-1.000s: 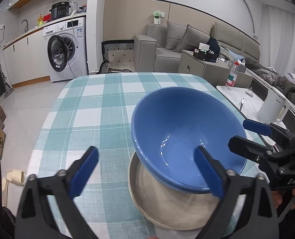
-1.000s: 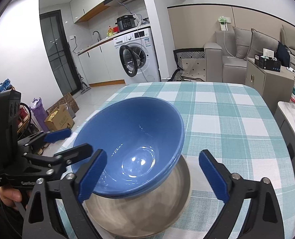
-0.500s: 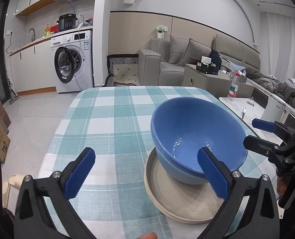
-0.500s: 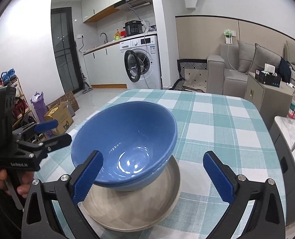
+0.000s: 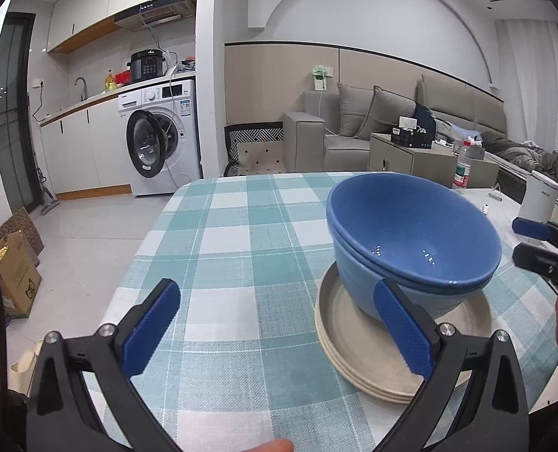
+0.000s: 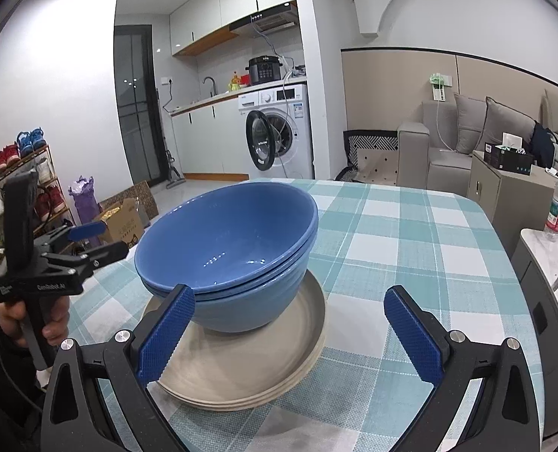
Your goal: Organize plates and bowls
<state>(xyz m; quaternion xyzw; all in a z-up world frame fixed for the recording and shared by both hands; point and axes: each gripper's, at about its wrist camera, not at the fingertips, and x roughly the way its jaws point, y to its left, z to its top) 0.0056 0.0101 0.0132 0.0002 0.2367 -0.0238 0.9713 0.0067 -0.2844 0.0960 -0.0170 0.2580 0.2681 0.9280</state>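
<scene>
Nearest the lens, the left gripper (image 5: 275, 329) stands spread wide with nothing between its blue pads; its right pad overlaps the bowl stack in the left wrist view, but the right wrist view shows that gripper off to the side of the stack, apart from it. The right gripper (image 6: 292, 333) is likewise spread as wide as it goes, empty, its left pad (image 6: 164, 335) low in front of the plate rim without any visible contact.

Just beyond the pads sit the plates (image 6: 241, 369), a stack of what looks like 3 beige plates lying flat on the checked tablecloth (image 6: 403, 241). On them rest the blue bowls (image 6: 226, 248), 2 nested by the look of the doubled rims, set toward 1 side of the plates, not centred.

These read as glazed ceramic: stiff, fairly heavy, smooth and likely slippery under rubber pads, and breakable if dropped or knocked. The bowls' curved wall gives a poor hold; a pinch across the rim, 1 pad inside and 1 outside, looks safest. The plates offer only their thin raised edge. Lifting the whole stack would probably need both grippers on opposite edges, kept level

Further off stand a washing machine (image 5: 162, 139) and a sofa (image 5: 373, 120)
</scene>
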